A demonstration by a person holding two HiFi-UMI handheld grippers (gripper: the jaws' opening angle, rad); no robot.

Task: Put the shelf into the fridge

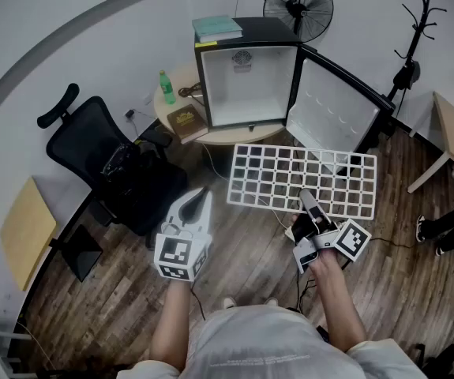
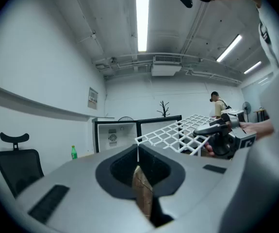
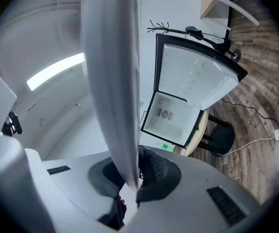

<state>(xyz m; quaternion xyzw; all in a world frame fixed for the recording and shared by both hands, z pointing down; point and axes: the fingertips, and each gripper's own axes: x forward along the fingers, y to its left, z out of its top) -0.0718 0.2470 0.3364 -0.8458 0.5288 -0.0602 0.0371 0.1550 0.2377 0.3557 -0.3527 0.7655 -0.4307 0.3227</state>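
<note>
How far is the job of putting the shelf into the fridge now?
Done: the fridge stands open. In hand: the right gripper clamps the shelf in front of it. Left: sliding the shelf inside. The left gripper is shut, empty.

A person in a pale grey short-sleeved T-shirt (image 1: 270, 342) with a faint line of small print across it, seen from above with two hand-held tools: the left gripper (image 1: 202, 193), a smooth light-grey shell tapering to a point around a dark hollow, and the right gripper (image 1: 306, 197), black and grey, each bearing a white cube (image 1: 181, 257) of black square markers
</note>
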